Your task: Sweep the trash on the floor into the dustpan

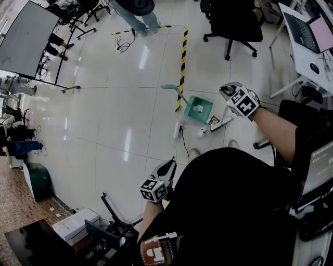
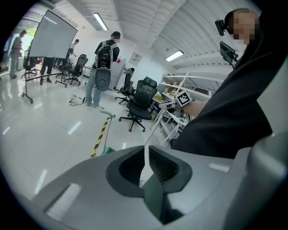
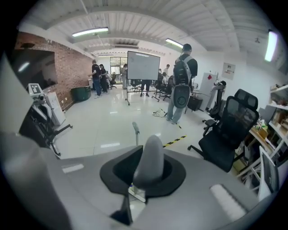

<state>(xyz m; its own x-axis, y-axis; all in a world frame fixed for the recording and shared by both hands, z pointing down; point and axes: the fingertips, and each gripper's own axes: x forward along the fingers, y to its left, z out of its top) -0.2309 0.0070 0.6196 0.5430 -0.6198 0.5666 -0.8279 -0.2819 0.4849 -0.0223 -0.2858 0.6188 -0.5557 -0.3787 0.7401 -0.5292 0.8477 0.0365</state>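
The job is looking part done. The teal plastic dustpan [image 1: 207,105], with its long upright handle, is standing on the floor with its mouth facing the person. One crumpled white scrap [image 1: 199,108] is already lying inside it.

The right gripper [image 1: 227,93] is reaching out over the spot. In the right gripper view its fingers are closing round the grey handle of a white-headed broom [image 3: 150,159], whose head is resting on the floor just beside the pan's mouth. The left gripper [image 1: 167,167] is hanging back near the person's body, well apart from the pan. Its fingers [image 2: 164,164] are sitting almost together with only a thin slit between them, and they seem to be gripping nothing.

What is left, as I judge it, is the litter lying outside the pan. A small printed carton [image 1: 213,121] is touching or nearly touching the broom head, and a white bit [image 1: 201,133] is lying a little nearer the person. Both are waiting to be pushed in.

The glossy white tiled floor [image 1: 119,119] is throwing back the ceiling lights. It looks smooth enough for light scraps to slide rather than catch. A line of black-and-yellow striped tape [image 1: 182,67] is running along it and ending just beside the pan. Around the edges, a large whiteboard on a wheeled stand [image 1: 26,39] is standing at the far left. A black office chair [image 1: 234,23] and a white desk [image 1: 304,52] carrying a laptop are standing at the right. A person in jeans [image 1: 138,15] is standing at the far end.
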